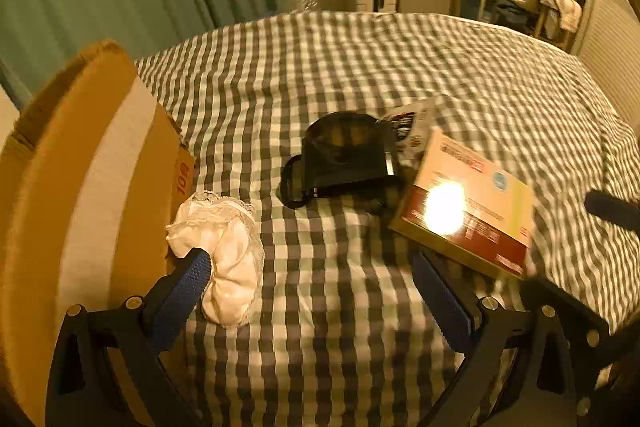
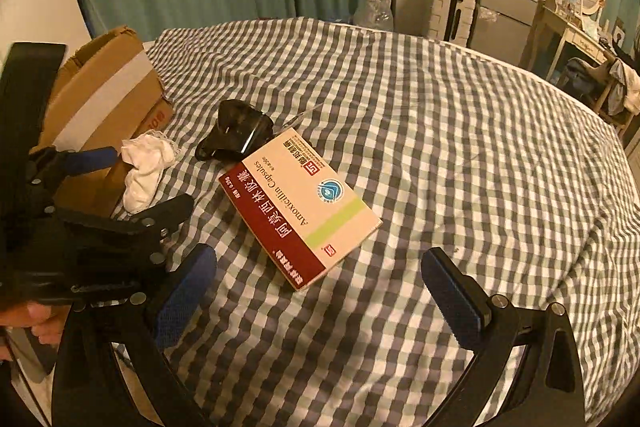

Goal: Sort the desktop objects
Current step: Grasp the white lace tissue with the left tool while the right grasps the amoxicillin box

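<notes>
Fingers of both grippers, left gripper (image 1: 312, 291) and right gripper (image 2: 320, 291), are spread wide, holding nothing. On the checked bed (image 2: 460, 147), nearest is the amoxicillin box (image 2: 300, 207); the white cloth (image 1: 224, 251) lies left of it against the cardboard box (image 1: 80, 187); the black mug (image 1: 340, 155) lies just beyond. Sorting looks barely begun.

Amoxicillin box (image 2: 300, 205) on checkered cloth (image 2: 460, 147)

Both grippers low, side by side.
Left gripper (image 1: 312, 283) jaws wide apart; right gripper (image 2: 320, 279) likewise, holding nothing.
</notes>
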